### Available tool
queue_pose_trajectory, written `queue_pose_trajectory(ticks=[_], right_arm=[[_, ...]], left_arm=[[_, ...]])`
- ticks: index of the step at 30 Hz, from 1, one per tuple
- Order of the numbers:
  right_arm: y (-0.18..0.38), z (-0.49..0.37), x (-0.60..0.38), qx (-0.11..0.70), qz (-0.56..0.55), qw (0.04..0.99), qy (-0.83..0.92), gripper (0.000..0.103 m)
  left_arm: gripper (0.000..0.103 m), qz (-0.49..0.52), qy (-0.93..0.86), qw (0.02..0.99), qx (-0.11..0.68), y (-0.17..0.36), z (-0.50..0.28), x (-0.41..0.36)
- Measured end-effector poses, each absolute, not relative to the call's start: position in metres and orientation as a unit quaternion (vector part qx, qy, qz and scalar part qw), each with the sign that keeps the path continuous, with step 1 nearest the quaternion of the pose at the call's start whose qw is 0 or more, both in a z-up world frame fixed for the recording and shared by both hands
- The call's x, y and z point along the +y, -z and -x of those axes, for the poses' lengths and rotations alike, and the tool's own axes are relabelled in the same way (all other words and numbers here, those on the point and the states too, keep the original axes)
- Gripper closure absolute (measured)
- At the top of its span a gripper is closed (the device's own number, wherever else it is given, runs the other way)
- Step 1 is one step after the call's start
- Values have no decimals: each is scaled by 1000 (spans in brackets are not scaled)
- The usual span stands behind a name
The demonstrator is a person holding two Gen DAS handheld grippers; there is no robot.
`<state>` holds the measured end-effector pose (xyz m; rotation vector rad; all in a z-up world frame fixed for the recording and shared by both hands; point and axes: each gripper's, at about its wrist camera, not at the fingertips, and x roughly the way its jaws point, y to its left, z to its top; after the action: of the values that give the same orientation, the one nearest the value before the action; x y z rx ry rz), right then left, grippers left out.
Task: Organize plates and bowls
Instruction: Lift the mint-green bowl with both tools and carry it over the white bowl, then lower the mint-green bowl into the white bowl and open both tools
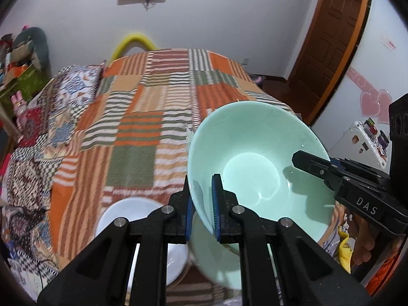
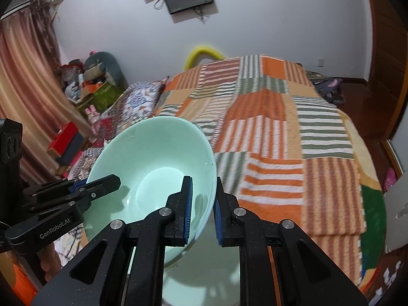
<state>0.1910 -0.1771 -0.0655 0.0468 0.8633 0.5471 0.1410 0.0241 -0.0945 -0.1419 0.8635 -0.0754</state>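
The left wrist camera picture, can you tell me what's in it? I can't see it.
Two black grippers hold up a big mint-green bowl by opposite sides of its rim, the left gripper in front and the right gripper reaching in from the right. Below sits a white plate, and behind is a bed with an orange, green and white striped blanket.

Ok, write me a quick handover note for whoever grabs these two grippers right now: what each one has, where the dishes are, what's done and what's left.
Left gripper: shut on the near-left rim of the pale green ceramic bowl.
Right gripper: shut on the opposite rim of the same bowl, so both carry it together, tilted, in the air over the striped patchwork bedspread.
Below: a white dish and another pale green dish, partly hidden by the grippers.
Done: bowl lifted.
Left: probably set it onto the matching green dish below, then release both. Don't open one gripper alone.
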Motion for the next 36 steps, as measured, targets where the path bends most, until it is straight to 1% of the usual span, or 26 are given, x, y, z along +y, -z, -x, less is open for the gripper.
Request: queue_pose_trajectory(ticks=[14,21,36], right_arm=[[85,-164,-104,429,11,846,-317,89],[101,-156,-86,448,25,835,-319,89],[139,-155,-62,497,39,807,-317,89]], left_arm=[[91,104,-19,899,424,110,-88,95],[91,132,-28,888,440,136,-83,115],[91,159,-47,857,487,188,-86,140]])
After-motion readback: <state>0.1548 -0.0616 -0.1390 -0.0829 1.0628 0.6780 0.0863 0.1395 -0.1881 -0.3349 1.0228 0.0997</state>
